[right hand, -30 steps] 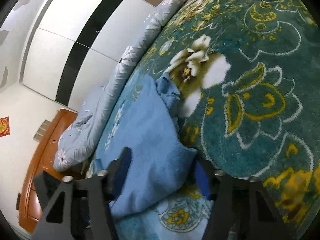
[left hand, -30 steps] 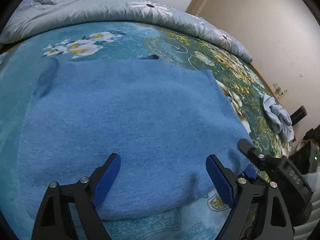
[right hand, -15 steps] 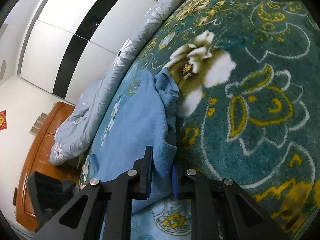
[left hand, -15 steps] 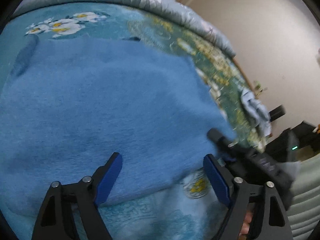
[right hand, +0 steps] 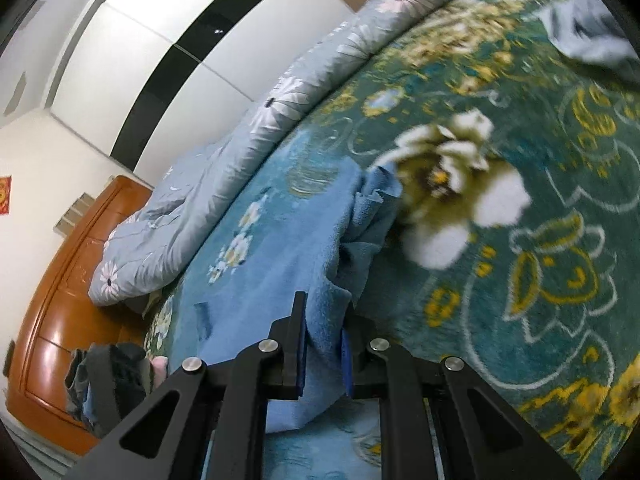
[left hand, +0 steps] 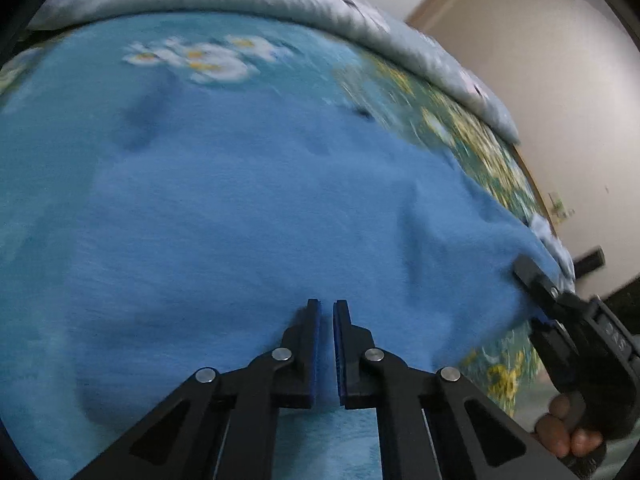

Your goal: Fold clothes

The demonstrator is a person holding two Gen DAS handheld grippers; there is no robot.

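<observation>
On the bed (right hand: 540, 320), at six o'clock in both views, my jaws pinch the garment's (left hand: 240, 240) near hem. It's soft, limp fleece; I'd grip corners, since it sags.

Left wrist view: set low and close over the blue garment (left hand: 248, 232) on the bed (left hand: 224, 56), facing along the left gripper (left hand: 326, 308) toward the grey quilt (left hand: 360, 20) and a beige wall. Right wrist view: equally close, tilted, facing along the right gripper (right hand: 323, 304) across the bed toward a white wardrobe (right hand: 132, 60) and wooden headboard (right hand: 60, 292). Shared: garment, bedspread, quilt; each view also catches the other gripper at its edge.
</observation>
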